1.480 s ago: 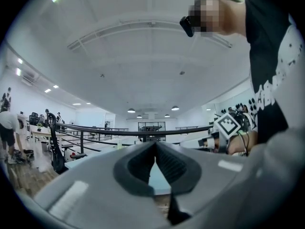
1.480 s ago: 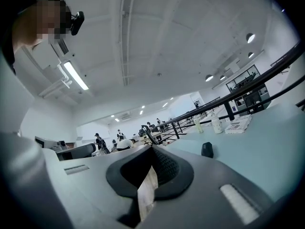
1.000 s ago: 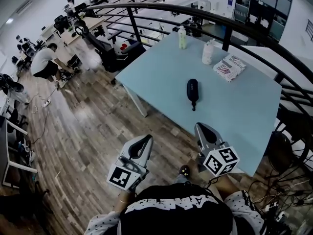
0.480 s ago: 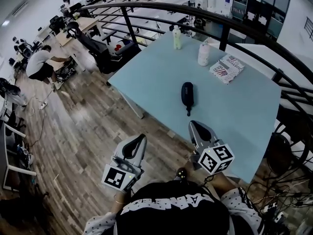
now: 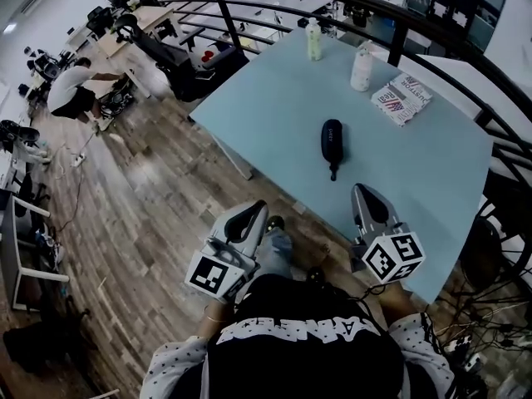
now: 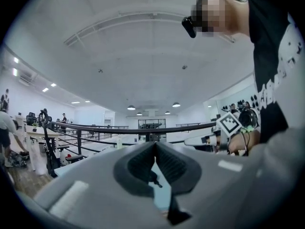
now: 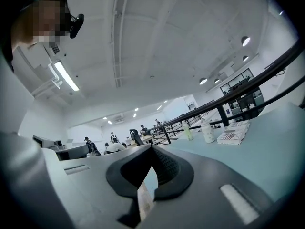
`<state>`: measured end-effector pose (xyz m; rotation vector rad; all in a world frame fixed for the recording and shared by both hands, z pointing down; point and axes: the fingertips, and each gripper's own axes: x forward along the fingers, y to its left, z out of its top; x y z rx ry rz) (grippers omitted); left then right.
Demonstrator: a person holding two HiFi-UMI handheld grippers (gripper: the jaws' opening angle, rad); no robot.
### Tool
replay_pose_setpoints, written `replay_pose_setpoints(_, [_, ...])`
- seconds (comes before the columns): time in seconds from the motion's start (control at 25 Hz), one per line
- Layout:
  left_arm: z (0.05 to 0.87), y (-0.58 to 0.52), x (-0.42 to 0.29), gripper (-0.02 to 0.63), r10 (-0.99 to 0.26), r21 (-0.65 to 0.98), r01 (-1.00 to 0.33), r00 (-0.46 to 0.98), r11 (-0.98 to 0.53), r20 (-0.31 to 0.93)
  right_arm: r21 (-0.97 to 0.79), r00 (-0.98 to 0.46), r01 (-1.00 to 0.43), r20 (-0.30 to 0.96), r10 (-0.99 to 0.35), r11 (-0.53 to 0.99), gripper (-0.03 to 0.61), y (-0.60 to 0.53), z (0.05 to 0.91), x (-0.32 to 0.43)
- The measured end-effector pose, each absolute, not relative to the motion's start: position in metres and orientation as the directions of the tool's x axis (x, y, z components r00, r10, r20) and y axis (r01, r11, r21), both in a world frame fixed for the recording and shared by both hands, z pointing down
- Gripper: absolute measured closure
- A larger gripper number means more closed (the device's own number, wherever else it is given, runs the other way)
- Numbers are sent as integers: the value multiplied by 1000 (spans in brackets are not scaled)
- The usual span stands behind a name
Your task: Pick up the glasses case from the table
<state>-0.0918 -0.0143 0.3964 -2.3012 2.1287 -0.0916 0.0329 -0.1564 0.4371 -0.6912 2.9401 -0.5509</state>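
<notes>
Lying flat near the middle of the pale blue table (image 5: pixel 432 181), the glasses case (image 5: pixel 331 142) is a dark, elongated pod with a short strap trailing toward the lower edge of the frame. Nothing touches it.

Below it in the head view, the right gripper (image 5: pixel 366 198) sits over the table's near edge, well apart from the case, with its marker cube toward the person. The left gripper (image 5: pixel 249 214) is at lower centre-left, off the table and over the wooden floor (image 5: pixel 150 214).

Each gripper view settles the jaw state (the head view shows only the jaws' backs):
- Left gripper (image 6: pixel 155 144): pads closed together, nothing gripped.
- Right gripper (image 7: pixel 151 149): pads closed together, nothing gripped.

Toward the upper right of the head view stand a green-tinted bottle (image 5: pixel 313 40), a white bottle (image 5: pixel 361 66) and a printed booklet (image 5: pixel 401 100), with a dark railing (image 5: pixel 399 23) curving behind them. The right gripper view shows the same three from table level, at centre right. The left gripper view instead shows the railing and the right gripper's marker cube (image 6: pixel 231 123).
</notes>
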Motion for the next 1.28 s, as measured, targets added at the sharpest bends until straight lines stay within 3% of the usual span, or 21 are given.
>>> replay_pose_setpoints(0.32, [385,-88,-97,614,-973,-57,-971,230,-231,21,-342,-851,-500,24,-525,795,572,-195,427,28])
replay_pose_setpoints(1.28, [399,-253,-202,614,-882,-54,-880,470,-472,42,-302,-691,-710,128,-711,636,561,-313,440,-54])
